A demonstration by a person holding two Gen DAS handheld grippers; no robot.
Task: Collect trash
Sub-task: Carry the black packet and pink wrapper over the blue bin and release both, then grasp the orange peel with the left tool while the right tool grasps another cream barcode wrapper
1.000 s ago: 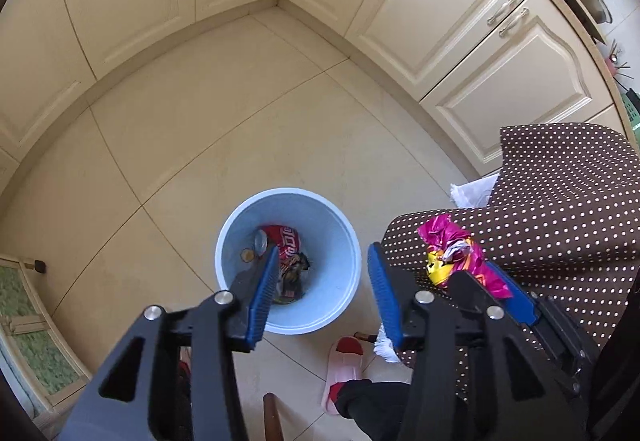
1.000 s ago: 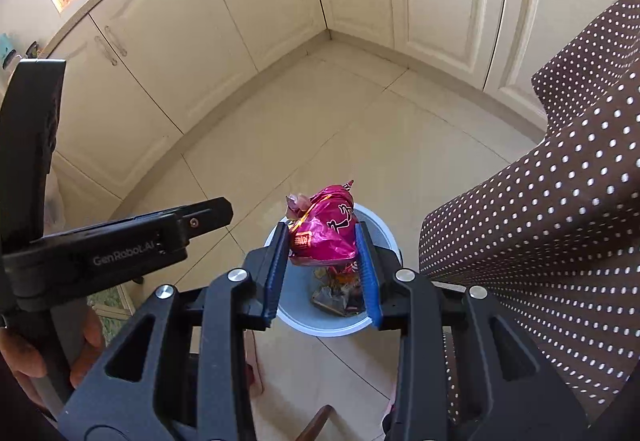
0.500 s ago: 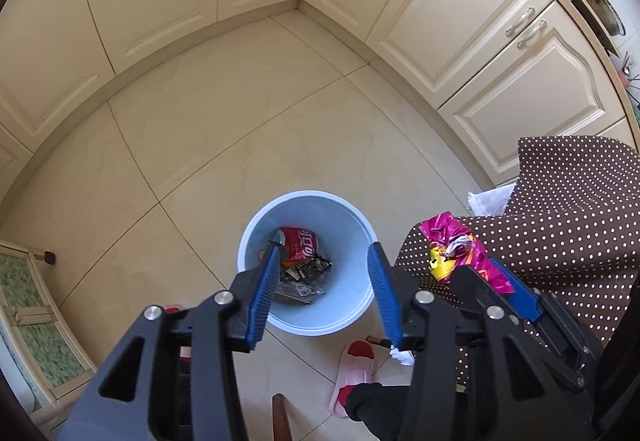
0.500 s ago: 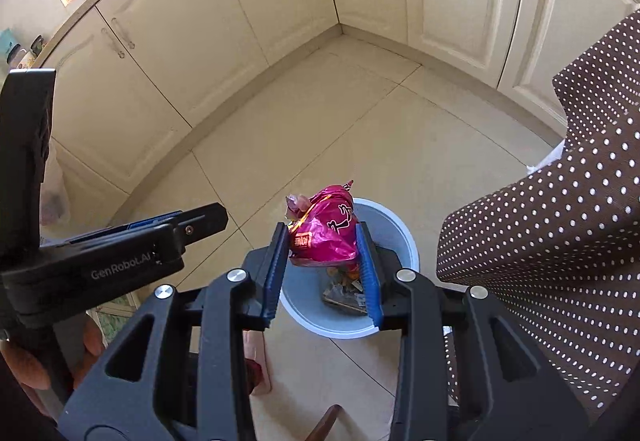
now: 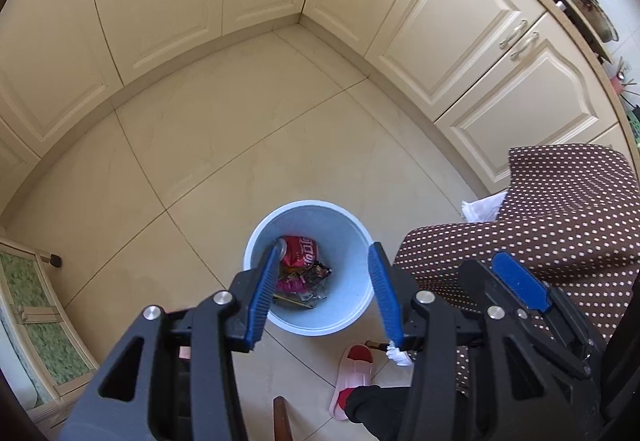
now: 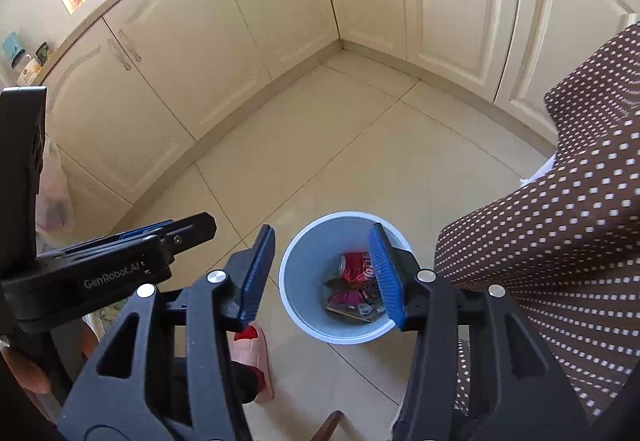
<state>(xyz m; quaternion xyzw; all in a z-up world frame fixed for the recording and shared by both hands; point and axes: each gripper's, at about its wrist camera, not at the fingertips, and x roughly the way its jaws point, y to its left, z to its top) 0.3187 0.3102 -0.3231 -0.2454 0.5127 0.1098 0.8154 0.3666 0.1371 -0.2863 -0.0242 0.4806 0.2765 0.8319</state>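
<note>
Both grippers hover above the round light-blue plastic trash bin [image 5: 308, 267] on the beige tiled floor [image 5: 224, 145]. Left gripper [image 5: 322, 295]: jaws spread, nothing between them. Right gripper [image 6: 322, 275]: jaws spread wide, nothing held.

Trash sits at the bin bottom: a crumpled red soda can [image 6: 356, 265], a magenta foil snack wrapper [image 6: 346, 297], and darker wrappers I can't identify. The bin stands just beside the brown white-dotted tablecloth [image 5: 560, 217] that hangs off the tabletop edge.

Risks, my judgement:
- The wrapper is light foil and crumpled loosely; it could spring up or catch on a pad if a gripper dips into the bin.
- The 2 grippers are close to each other over the same opening; turning away together could knock them together.
- The right gripper is near the cloth edge; a sweep back toward the tabletop could snag and drag the cloth.
- A red-and-pink slipper [image 5: 352, 373] and the person's foot are close by the bin base; a step could tip the light bin and spill the contents.
- A white crumpled tissue-like piece [image 5: 482, 207] shows at the cloth fold; it's partly hidden and easy to miss as leftover trash.
</note>
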